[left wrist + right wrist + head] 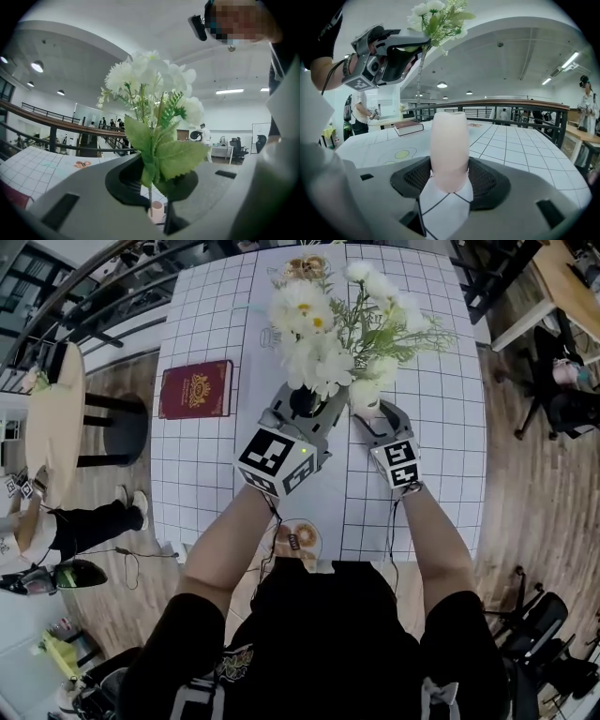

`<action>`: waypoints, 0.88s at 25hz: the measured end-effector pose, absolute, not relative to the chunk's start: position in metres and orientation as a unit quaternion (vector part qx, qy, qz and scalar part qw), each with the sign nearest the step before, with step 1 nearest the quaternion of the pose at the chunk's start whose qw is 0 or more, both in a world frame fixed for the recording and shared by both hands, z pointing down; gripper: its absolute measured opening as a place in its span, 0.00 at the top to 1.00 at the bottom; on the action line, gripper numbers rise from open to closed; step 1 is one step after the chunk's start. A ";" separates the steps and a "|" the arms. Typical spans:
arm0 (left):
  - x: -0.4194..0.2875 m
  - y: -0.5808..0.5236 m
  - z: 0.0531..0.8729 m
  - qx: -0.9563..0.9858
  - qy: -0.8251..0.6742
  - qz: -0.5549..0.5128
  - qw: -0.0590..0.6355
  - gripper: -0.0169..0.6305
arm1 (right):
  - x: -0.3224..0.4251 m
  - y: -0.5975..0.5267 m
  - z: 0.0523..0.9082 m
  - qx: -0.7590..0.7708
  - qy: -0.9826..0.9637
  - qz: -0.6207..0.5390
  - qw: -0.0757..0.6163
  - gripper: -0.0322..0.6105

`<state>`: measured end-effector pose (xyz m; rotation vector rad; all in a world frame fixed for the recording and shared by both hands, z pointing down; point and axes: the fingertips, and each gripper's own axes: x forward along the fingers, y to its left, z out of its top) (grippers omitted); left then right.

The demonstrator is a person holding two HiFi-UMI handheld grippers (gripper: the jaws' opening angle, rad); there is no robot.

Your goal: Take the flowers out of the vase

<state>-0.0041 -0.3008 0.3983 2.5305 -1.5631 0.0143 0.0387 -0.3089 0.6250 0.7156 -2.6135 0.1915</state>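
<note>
A bunch of white flowers with green leaves (323, 329) is lifted above the table, its stems pinched in my left gripper (305, 401). In the left gripper view the blooms (150, 89) stand up from the nearly closed jaws of the left gripper (152, 185). The pale pink vase (449, 150) stands upright on the table, and my right gripper (449, 180) is shut on its lower body. In the right gripper view a thin bare stem (418, 79) hangs free under the left gripper (401, 47), up and left of the vase's mouth. From the head view the vase (364, 397) is mostly hidden by flowers, with the right gripper (372, 416) round it.
The table carries a white grid-pattern cloth (441, 427). A dark red book (195, 388) lies at the left. An orange-patterned coaster (305, 266) is at the far edge, and another round mat (298, 540) at the near edge. Railings and chairs surround the table.
</note>
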 end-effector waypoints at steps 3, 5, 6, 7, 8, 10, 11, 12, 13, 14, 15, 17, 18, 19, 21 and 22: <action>-0.022 -0.291 0.397 0.839 -0.538 0.005 0.086 0.89 | 0.038 -0.310 0.627 0.256 -0.940 0.069 0.216 0.54; -0.033 -0.283 0.398 0.833 -0.547 0.007 0.088 0.89 | 0.038 -0.311 0.629 0.255 -0.940 0.067 0.217 0.54; -0.038 -0.279 0.399 0.830 -0.551 0.009 0.088 0.89 | 0.038 -0.312 0.629 0.254 -0.940 0.065 0.217 0.54; -0.043 -0.274 0.400 0.827 -0.555 0.012 0.089 0.89 | 0.038 -0.312 0.628 0.254 -0.940 0.063 0.218 0.54; -0.048 -0.269 0.401 0.825 -0.558 0.014 0.090 0.89 | 0.038 -0.312 0.628 0.255 -0.940 0.060 0.219 0.54; -0.060 -0.260 0.405 0.820 -0.565 0.021 0.091 0.89 | 0.038 -0.312 0.625 0.258 -0.939 0.055 0.223 0.54; -0.066 -0.256 0.407 0.817 -0.569 0.024 0.093 0.89 | 0.039 -0.312 0.624 0.259 -0.938 0.054 0.224 0.54; -0.072 -0.251 0.409 0.815 -0.572 0.026 0.094 0.89 | 0.042 -0.311 0.622 0.262 -0.937 0.055 0.226 0.54; -0.077 -0.244 0.412 0.812 -0.575 0.028 0.095 0.89 | 0.045 -0.307 0.621 0.266 -0.935 0.058 0.227 0.54; -0.081 -0.235 0.415 0.810 -0.578 0.030 0.094 0.89 | 0.051 -0.302 0.621 0.271 -0.934 0.063 0.223 0.54; -0.084 -0.224 0.419 0.808 -0.581 0.031 0.093 0.89 | 0.058 -0.295 0.620 0.278 -0.934 0.067 0.215 0.54; -0.089 -0.201 0.428 0.805 -0.586 0.033 0.087 0.89 | 0.074 -0.282 0.613 0.300 -0.933 0.074 0.187 0.54; -0.093 -0.192 0.431 0.804 -0.587 0.033 0.088 0.89 | 0.082 -0.278 0.606 0.314 -0.930 0.082 0.172 0.54; -0.099 -0.187 0.433 0.803 -0.587 0.033 0.091 0.89 | 0.088 -0.276 0.596 0.328 -0.927 0.095 0.156 0.54; -0.115 -0.178 0.433 0.802 -0.587 0.033 0.104 0.89 | 0.094 -0.269 0.571 0.353 -0.918 0.125 0.132 0.54; -0.122 -0.170 0.433 0.800 -0.588 0.034 0.111 0.89 | 0.096 -0.262 0.559 0.364 -0.913 0.138 0.122 0.58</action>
